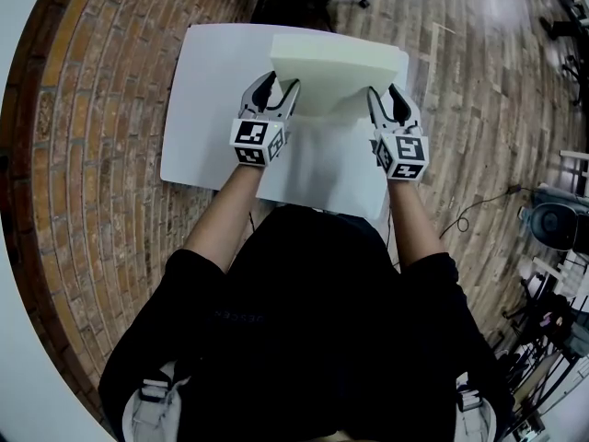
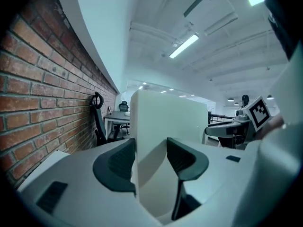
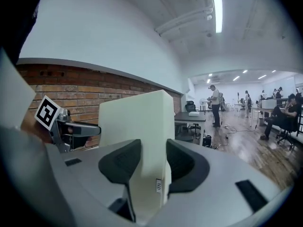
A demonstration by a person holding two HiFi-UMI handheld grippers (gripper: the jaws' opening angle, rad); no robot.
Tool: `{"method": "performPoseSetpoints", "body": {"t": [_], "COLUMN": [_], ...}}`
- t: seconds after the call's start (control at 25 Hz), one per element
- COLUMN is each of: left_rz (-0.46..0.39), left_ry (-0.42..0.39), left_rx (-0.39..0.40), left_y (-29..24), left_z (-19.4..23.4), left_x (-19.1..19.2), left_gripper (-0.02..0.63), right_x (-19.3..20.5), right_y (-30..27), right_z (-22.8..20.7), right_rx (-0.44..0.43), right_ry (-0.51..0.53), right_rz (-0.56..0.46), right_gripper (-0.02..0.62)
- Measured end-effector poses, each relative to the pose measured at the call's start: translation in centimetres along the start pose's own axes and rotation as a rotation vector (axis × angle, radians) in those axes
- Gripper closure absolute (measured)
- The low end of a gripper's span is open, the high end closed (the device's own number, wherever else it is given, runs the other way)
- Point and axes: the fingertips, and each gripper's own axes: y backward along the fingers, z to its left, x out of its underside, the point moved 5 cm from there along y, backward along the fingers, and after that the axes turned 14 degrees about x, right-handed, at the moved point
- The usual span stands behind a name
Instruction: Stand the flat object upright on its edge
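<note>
Clamping the foam slab [image 1: 336, 67]: left tongs [image 1: 281, 86], right tongs [image 1: 385, 95].

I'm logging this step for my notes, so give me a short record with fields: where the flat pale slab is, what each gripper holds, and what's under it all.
object: pale slab, thick, rectangular, looks like foam
position: over the far part of the white table, broad face toward the head view, not upright on its edge
left gripper: shut on the slab near its near left corner
right gripper: shut on the slab near its near right corner
floor: brick-patterned
</note>
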Motion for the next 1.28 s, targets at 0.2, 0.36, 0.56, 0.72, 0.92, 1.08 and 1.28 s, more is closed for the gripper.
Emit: {"method": "performPoseSetpoints", "body": {"t": [0.2, 0.36, 0.56, 0.72, 0.92, 1.08, 1.28], "left_rz": [-0.008, -0.009, -0.023, -0.04, -0.033, -0.006, -0.018], "left_ry": [-0.042, -0.083, -0.134, -0.161, -0.177, -0.172, -0.178], "left_rx": [0.03, 0.042, 0.06, 0.067, 0.067, 0.065, 0.082], "left_y": [-0.3, -0.5, -1.0, -1.2, -1.5, -1.4, -1.4], "left_z": [0.1, 0.1, 0.1, 0.0, -0.4, -0.5, -0.7], "left_x": [0.7, 1.4, 1.9, 1.9, 1.9, 2.9, 3.4], "left_gripper": [0.39, 0.39, 0.39, 0.39, 0.391, 0.391, 0.391], "right_x": [0.5, 1.5, 2.8, 3.0, 2.8, 3.9, 4.7], "right_y": [0.3, 0.6, 1.0, 1.1, 1.2, 1.4, 1.9], "right_z": [0.1, 0.3, 0.3, 0.3, -0.2, -0.4, -0.5], "right_rx": [0.035, 0.063, 0.098, 0.123, 0.141, 0.137, 0.124], "right_ry": [0.042, 0.073, 0.123, 0.145, 0.158, 0.159, 0.156], "right_rz": [-0.03, -0.032, -0.024, -0.034, -0.046, -0.017, -0.011], "right_gripper": [0.416, 0.416, 0.416, 0.41, 0.41, 0.42, 0.425]}}
